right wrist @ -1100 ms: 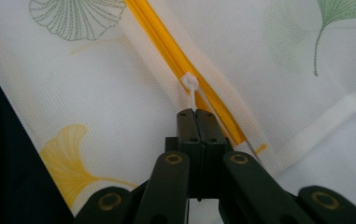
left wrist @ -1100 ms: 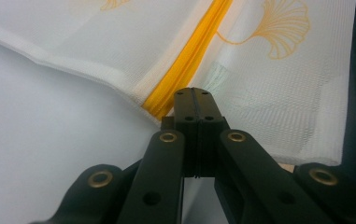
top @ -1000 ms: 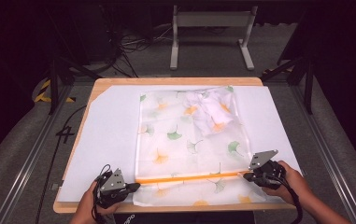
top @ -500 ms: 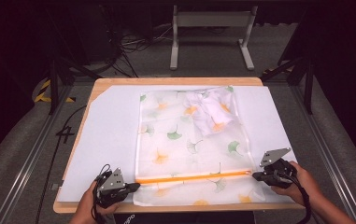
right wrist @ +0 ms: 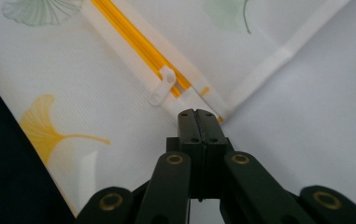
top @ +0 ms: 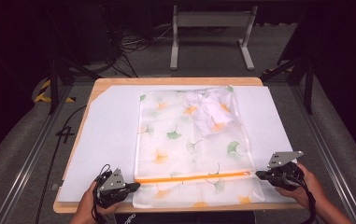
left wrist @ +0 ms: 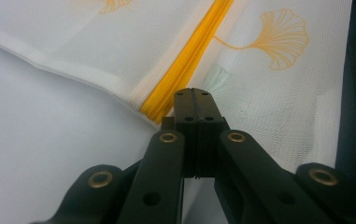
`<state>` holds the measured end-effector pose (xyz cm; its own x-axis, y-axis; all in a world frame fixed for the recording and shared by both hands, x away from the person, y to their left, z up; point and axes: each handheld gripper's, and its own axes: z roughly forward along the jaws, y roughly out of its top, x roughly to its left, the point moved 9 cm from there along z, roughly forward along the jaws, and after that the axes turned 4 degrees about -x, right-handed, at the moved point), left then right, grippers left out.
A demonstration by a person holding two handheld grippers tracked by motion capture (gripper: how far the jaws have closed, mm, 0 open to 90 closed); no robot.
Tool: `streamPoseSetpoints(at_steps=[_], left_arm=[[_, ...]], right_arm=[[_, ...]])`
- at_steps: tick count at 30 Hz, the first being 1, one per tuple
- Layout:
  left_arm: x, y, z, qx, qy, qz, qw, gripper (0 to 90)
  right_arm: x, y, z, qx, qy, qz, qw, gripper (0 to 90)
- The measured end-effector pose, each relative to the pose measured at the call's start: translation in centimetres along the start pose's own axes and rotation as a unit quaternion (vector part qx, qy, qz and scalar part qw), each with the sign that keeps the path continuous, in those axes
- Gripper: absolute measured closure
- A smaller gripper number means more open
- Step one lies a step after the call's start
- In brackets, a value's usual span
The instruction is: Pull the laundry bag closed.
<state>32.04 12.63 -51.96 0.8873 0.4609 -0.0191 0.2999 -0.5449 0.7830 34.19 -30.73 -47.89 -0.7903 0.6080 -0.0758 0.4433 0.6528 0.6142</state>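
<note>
Since the earlier high view, the right gripper (top: 261, 175) is seen shifted outward to the right end of the orange zipper (top: 192, 177), while the left gripper (top: 136, 186) is kept at the zipper's left end; the mesh laundry bag (top: 192, 144), white with green and orange ginkgo leaves and a bundle of cloth inside near its far corner, is laid flat on the white sheet (top: 105, 140) covering the table. Through the left gripper view the jaws are shown pressed together at the zipper's end (left wrist: 154, 109), whether on fabric cannot be told, and the bag is judged light, soft and limp, best taken by its stitched hem or zipper tape. Through the right gripper view the jaws are likewise shut just beside the small white zipper pull (right wrist: 163, 85), which is judged the proper hold for opening.
</note>
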Motion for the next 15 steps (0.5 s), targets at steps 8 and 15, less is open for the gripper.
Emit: streamPoseSetpoints(at_steps=[8,15], left_arm=[[0.4,1.0,-0.8,-0.026,0.01,0.001,0.9996,90.0],[1.4,1.8,-1.6,-0.04,0.033,0.011,0.9986,90.0]], right_arm=[[0.2,1.2,-0.7,-0.048,-0.007,0.004,0.9988,90.0],[-0.4,1.7,-1.2,-0.088,-0.021,0.02,0.9957,88.9]])
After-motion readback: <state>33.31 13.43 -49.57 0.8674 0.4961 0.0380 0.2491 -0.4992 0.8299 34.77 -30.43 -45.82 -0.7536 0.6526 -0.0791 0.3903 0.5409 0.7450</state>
